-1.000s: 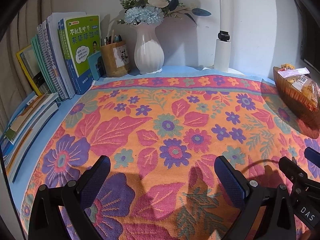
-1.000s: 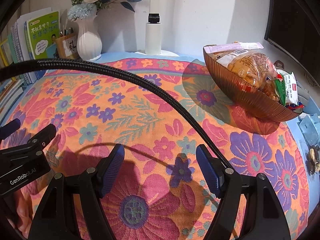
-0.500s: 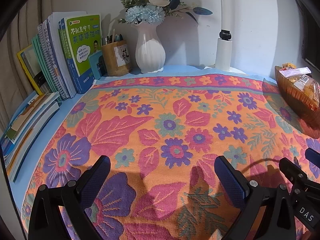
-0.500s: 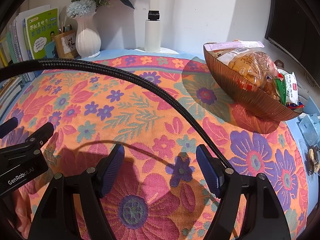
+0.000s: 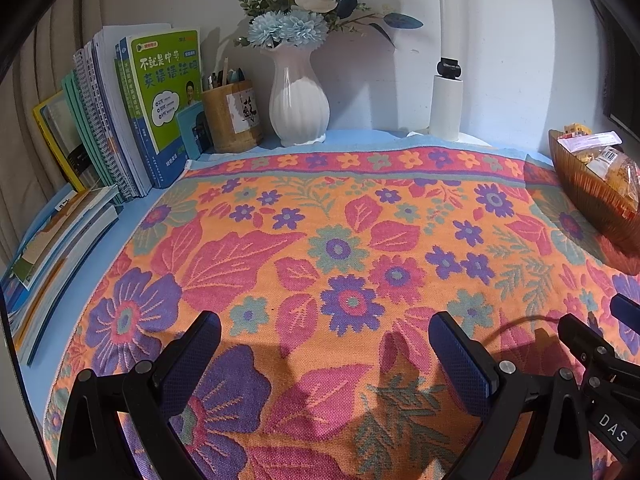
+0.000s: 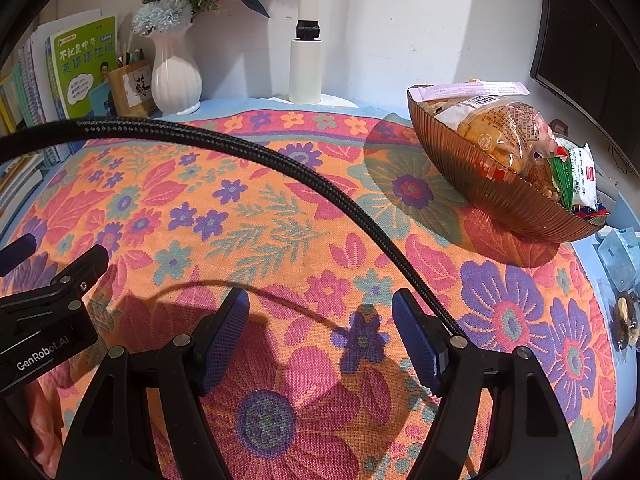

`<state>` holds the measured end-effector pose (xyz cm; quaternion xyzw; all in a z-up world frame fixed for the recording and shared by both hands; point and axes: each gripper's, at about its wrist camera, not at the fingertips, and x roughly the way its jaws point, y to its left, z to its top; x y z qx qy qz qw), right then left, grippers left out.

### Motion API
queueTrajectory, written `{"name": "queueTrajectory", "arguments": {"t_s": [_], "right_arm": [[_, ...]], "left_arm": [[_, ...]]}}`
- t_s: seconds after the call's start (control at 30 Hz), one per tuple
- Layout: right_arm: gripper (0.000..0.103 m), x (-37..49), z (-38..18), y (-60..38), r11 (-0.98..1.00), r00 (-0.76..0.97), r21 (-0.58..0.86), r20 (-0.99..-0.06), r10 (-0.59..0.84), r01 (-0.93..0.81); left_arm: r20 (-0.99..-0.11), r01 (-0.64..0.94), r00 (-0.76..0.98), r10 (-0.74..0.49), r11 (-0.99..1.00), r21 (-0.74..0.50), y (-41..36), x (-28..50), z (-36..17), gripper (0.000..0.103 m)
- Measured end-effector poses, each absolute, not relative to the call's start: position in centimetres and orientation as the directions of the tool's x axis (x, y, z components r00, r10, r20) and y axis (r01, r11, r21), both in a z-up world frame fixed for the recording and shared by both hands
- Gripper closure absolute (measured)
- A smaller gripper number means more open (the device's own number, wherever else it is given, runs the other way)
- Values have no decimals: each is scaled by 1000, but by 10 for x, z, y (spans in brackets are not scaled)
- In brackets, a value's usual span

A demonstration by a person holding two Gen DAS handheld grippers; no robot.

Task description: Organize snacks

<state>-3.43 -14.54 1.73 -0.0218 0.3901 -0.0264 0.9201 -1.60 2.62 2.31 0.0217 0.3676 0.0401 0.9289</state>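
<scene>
Floral cloth (image 5: 340,248) in orange, pink and purple covers the table; books (image 5: 132,112), a white vase (image 5: 298,100) and a pale wall stand beyond both tongs. Left gripper (image 5: 324,344) and right gripper (image 6: 320,320) hover wide apart, empty. Ahead and right of the right gripper, an amber bowl (image 6: 500,196) holds the snack packets (image 6: 504,132): probably light, crinkly, slippery film, crushable contents. Best taken by a sealed edge.
</scene>
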Motion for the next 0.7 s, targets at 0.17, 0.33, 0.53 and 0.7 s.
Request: {"name": "queueTrajectory", "arguments": {"t_s": [0.17,0.33,0.53,0.7], "right_arm": [[30,-34,17,-145,998,694,-61,-717,-66,32],[30,-34,17,-145,998,694,-60,-717,-66,32],[30,-34,17,-145,998,694,-61,-717,-66,32],[30,-34,17,-145,998,694,-60,-717,-65,32]], "left_arm": [[-682,-59,726,91,996,69,26,-16,23,0],[-687,-62,721,91,996,66,27,-15,22,0],[-685,-60,723,90,996,68,26,-16,23,0],[-686,-58,722,89,996,68,26,-16,23,0]]}}
